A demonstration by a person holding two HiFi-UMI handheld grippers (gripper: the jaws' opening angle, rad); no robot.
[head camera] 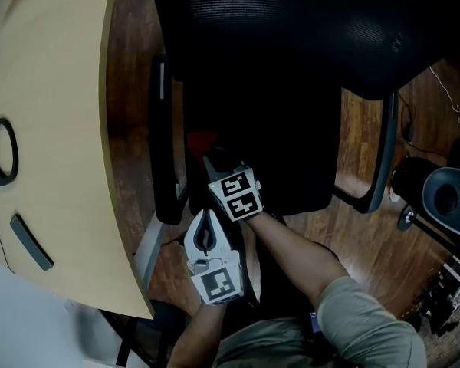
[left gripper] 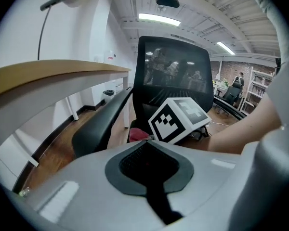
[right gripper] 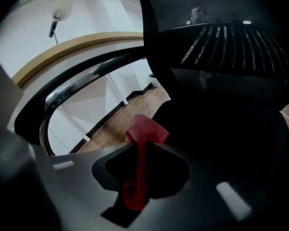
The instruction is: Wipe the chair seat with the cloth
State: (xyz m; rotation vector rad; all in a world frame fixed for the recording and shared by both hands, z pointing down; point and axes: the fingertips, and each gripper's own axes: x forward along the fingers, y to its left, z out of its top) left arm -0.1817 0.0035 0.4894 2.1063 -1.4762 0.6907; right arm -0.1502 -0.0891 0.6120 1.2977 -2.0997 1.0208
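My right gripper (head camera: pixel 213 162) is clenched on the red cloth (head camera: pixel 202 142). In the right gripper view a strip of it runs down between the jaws and a bunched tuft sticks out past the tips (right gripper: pixel 145 131). My left gripper (head camera: pixel 206 228) is closed on nothing, its jaws pressed together, and it hangs behind the right one, near the front edge of the chair seat (head camera: pixel 291 156) and close to my body.

What matters now is where the seat lies from the cloth. The cloth sits over the seat's near left part, just beside the left armrest (head camera: pixel 162 140). Almost all of the dark seat stretches away to my right and forward towards the backrest (head camera: pixel 291 21). So I judge the wiping stroke has to run rightward across the seat, or away from me. The right gripper is the nearer one and the only one carrying anything, and its long axis points forward and a little left, towards the armrest.

The seat is too dark for me to tell whether the cloth is pressed on it or just above it. The wooden tabletop (head camera: pixel 54 129) curves along my left, well apart from the cloth
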